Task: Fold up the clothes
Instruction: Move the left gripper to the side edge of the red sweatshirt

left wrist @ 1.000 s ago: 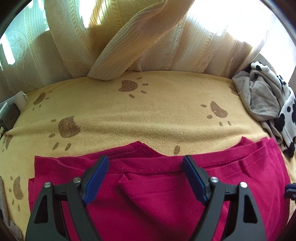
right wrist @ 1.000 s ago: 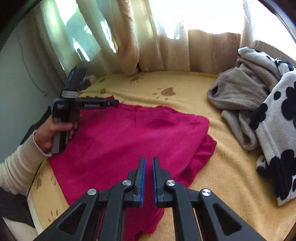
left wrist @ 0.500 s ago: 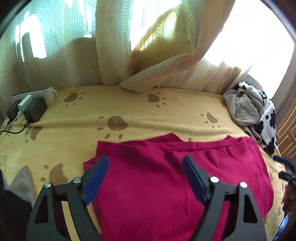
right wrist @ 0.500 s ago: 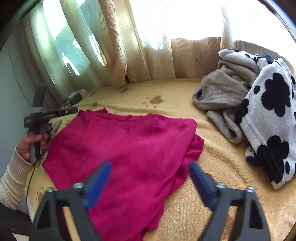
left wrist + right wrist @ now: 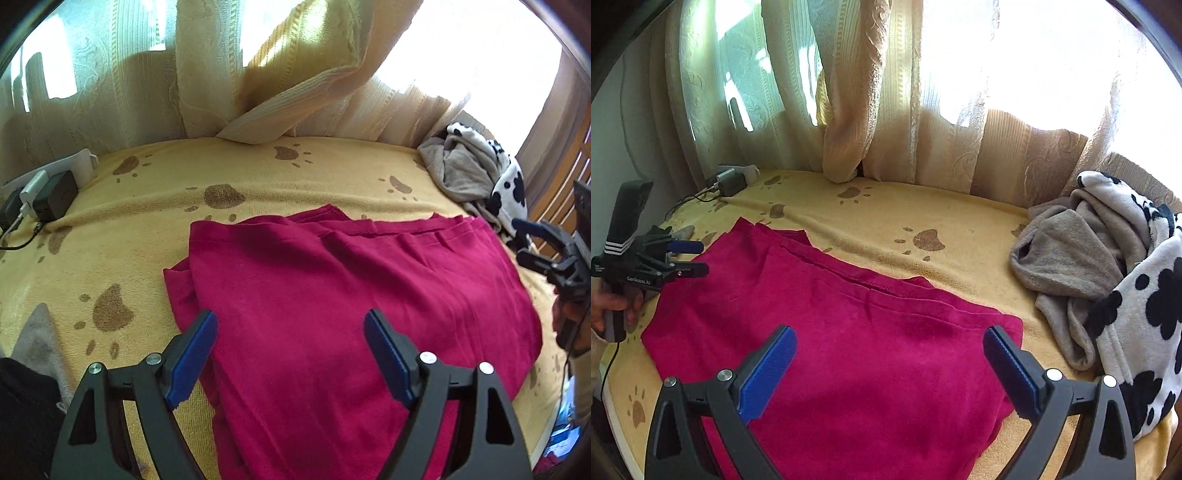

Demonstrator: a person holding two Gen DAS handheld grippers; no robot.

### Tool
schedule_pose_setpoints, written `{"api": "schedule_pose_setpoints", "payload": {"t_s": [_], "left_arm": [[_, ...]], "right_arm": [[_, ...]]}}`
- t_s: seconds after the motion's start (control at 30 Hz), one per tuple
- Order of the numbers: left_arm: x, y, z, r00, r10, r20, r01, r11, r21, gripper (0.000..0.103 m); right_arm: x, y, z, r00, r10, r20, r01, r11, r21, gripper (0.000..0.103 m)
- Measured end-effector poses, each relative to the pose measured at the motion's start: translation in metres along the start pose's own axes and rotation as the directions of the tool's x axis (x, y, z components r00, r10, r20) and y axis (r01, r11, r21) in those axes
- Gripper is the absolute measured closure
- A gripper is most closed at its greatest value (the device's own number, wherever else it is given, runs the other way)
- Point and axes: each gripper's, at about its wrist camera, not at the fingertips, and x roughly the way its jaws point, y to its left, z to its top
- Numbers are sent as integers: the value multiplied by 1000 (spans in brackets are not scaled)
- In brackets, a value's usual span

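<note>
Nearest in the left wrist view, the left gripper [image 5: 290,350] hangs over the near part of a crimson garment [image 5: 351,295], its jaws wide apart with nothing between the blue pads. The right wrist view opens the same way: the right gripper [image 5: 889,363] stands with jaws spread fully, empty, above the same garment [image 5: 849,332].

The garment lies folded flat on a yellow bed cover [image 5: 129,240] printed with brown paw marks, layered edges showing along its far side. From the left camera a lower layer pokes out at the garment's left edge; from the right camera the stacked hems run diagonally toward the far left corner.

Each camera catches the other tool. The left view shows the right gripper [image 5: 532,242] at the picture's right edge, with a hand [image 5: 569,325] partly visible under it. The right view shows the left gripper [image 5: 687,258] at the picture's left edge, beside the garment's left end, its grip held by a hand [image 5: 613,302].

Farther off, a heap of grey and black-spotted white fleece [image 5: 1108,277] sits on the bed, large in the right view, small and distant in the left [image 5: 476,181]. Chargers on a white power strip [image 5: 44,192] are plain in the left view, tiny in the right [image 5: 729,181]. Cream curtains [image 5: 849,110] close the background.
</note>
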Motion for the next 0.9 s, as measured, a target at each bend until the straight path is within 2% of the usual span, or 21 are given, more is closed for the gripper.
{"api": "schedule_pose_setpoints", "payload": {"t_s": [0.13, 0.3, 0.4, 0.53, 0.7, 0.9], "left_arm": [[4, 34, 24, 989, -150, -5, 148, 978, -147, 18], [27, 61, 44, 969, -244, -32, 228, 939, -257, 18], [41, 72, 46, 964, -262, -52, 235, 923, -305, 19], [43, 83, 46, 982, -183, -52, 158, 934, -320, 19], [42, 97, 46, 963, -271, -11, 247, 895, -372, 19], [55, 101, 51, 954, -299, -28, 264, 882, -391, 19]], "right_arm": [[0, -16, -3, 1000, 9, -1, -9, 996, 86, 0], [-3, -34, -8, 999, 51, 4, -50, 982, 183, 0], [2, -40, -10, 997, 75, -10, -71, 976, 207, 0], [11, -40, -11, 994, 109, -32, -100, 972, 212, 0], [23, -35, -12, 992, 110, -54, -97, 975, 199, 0], [33, -34, -12, 994, 82, -78, -67, 981, 180, 0]]}}
